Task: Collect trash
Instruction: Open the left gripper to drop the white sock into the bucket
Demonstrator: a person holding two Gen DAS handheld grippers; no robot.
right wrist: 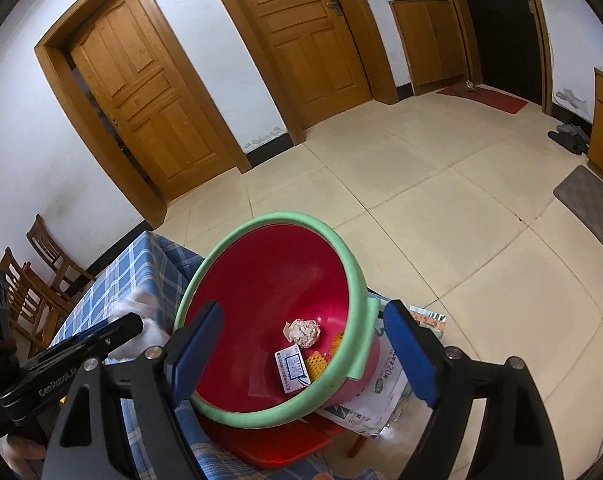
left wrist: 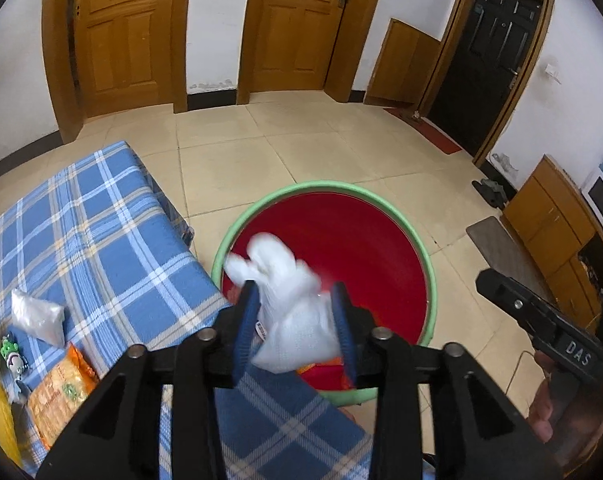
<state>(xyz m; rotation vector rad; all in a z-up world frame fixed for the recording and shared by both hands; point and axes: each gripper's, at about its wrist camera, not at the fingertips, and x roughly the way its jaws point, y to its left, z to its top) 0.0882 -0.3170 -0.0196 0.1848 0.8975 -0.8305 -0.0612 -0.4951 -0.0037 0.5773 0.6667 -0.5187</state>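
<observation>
Your left gripper [left wrist: 297, 324] had a white plastic bag [left wrist: 291, 312] between its blue pads [left wrist: 247, 332], jaws narrow. The bag looked blurred, so I couldn't tell whether the pads gripped it or it was slipping free. Its long axis ran along the fingers, away from the cam; the crumpled top end pointed out over the red basin [left wrist: 381, 248], fat end back near the hinge.

Your right gripper [right wrist: 305, 356] stood wide, nothing pinched; the basin's green rim [right wrist: 261, 232] sat between the pads w/o touching either, as far as that view showed. Inside the basin lay a crumpled paper ball [right wrist: 303, 332], a small white card [right wrist: 292, 366] and a yellow wrapper [right wrist: 315, 364].

The basin sat just beside the edge of the blue plaid cloth [left wrist: 81, 232], on a red stool [right wrist: 269, 444]. Beyond it, open tile floor [right wrist: 441, 200] ran to the wooden doors [left wrist: 117, 28]. On the cloth, left side, lay another clear bag [left wrist: 39, 316] and an orange packet [left wrist: 59, 392].
</observation>
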